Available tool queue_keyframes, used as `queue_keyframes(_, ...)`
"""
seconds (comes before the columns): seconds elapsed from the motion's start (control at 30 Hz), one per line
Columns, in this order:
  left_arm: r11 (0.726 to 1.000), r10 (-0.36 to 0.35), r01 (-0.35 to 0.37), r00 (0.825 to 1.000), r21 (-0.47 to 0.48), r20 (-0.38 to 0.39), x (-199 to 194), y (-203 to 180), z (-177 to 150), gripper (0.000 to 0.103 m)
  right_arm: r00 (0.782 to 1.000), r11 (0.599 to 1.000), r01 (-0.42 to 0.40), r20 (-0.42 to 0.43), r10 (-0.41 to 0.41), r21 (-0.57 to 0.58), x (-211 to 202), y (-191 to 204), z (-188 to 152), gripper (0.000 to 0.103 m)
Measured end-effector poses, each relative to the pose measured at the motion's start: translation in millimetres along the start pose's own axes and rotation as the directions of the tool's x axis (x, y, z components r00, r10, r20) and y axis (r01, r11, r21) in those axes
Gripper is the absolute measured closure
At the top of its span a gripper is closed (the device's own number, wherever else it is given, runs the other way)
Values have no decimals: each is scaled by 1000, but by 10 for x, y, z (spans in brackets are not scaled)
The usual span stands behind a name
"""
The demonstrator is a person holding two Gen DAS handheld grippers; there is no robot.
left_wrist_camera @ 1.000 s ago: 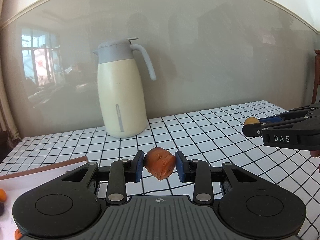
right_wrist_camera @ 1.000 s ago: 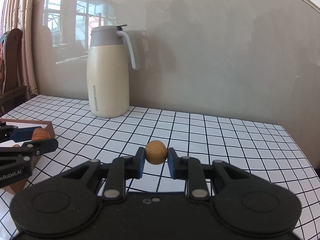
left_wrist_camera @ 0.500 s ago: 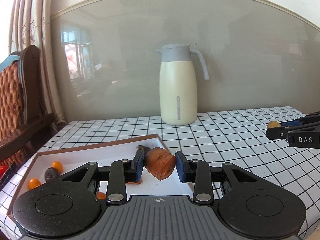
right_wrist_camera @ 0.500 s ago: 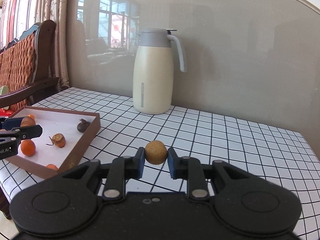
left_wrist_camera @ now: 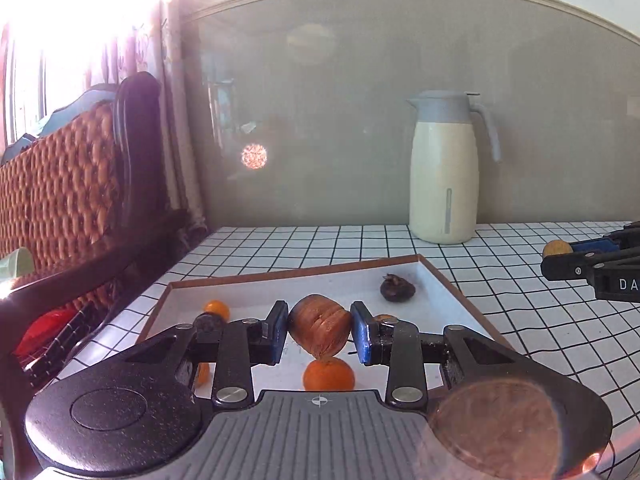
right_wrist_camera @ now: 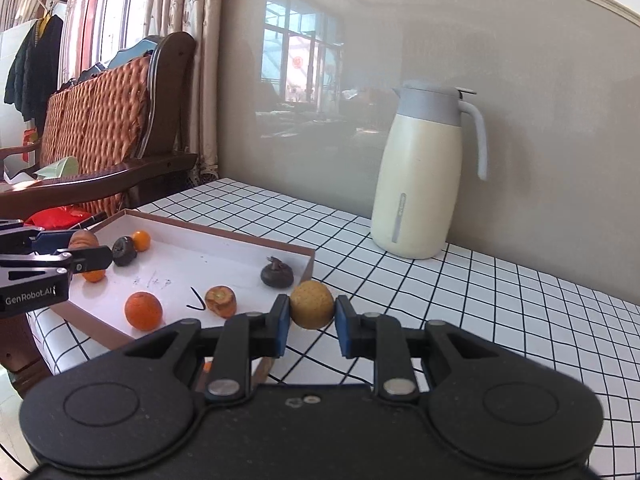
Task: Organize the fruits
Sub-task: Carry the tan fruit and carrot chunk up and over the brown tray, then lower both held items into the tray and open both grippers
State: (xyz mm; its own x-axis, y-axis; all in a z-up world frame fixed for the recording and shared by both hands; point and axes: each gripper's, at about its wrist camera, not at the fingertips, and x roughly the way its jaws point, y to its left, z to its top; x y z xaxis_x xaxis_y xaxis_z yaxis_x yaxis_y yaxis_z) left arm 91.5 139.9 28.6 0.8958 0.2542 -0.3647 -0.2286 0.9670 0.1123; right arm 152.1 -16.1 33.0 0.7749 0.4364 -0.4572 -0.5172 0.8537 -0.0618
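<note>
A brown fruit (left_wrist_camera: 319, 330) is clamped between the blue pads of the left gripper (left_wrist_camera: 319, 332), held above the white floor of a shallow brown-edged tray (left_wrist_camera: 442, 280). Directly beneath it, at 6 o'clock in the left wrist view, an orange (left_wrist_camera: 329, 374) lies in the tray. A dark fruit (left_wrist_camera: 397, 289) is seen at 1 o'clock from the gripped piece, near the tray's far right corner, and a small orange (left_wrist_camera: 217, 309) sits at 10 o'clock, partly hidden behind the left finger.

A round tan fruit (right_wrist_camera: 312, 304) is pinched between the pads of the right gripper (right_wrist_camera: 312, 322), held over the checked tablecloth (right_wrist_camera: 500, 300) just beside the tray's near corner. In the right wrist view the tray lies at 9 to 10 o'clock, and a cut brown fruit (right_wrist_camera: 220, 300) is seen just inside its rim. A second dark fruit (right_wrist_camera: 123, 251) rests at the far end, touching the left gripper's tip as seen from this side.

A cream jug (right_wrist_camera: 420, 176) with a grey lid stands upright at 1 o'clock, against the wall. A wooden chair (right_wrist_camera: 108, 128) with a woven back is placed beyond the table at 10 o'clock.
</note>
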Motion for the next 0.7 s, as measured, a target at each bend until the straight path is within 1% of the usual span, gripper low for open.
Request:
queue_keyframes(0.23, 998, 51, -52, 999, -30, -9, -4, 314, -65, 69, 999, 999, -45, 15, 45, -15, 103, 231, 89, 88)
queue_keyframes(0.43, 994, 98, -98, 995, -52, -2, -38, 551, -101, 69, 996, 996, -80, 32, 81, -34, 201, 461, 159, 88)
queue_keyframes(0.6, 987, 138, -138, 990, -84, -2, 35, 787, -78, 69, 996, 997, -73, 43, 73, -21, 331, 493, 236, 88)
queue_keyframes(0.7, 984, 147, -147, 989, -106, -3, 111, 878, -38, 69, 996, 998, -67, 53, 68, -10, 410, 500, 308, 88)
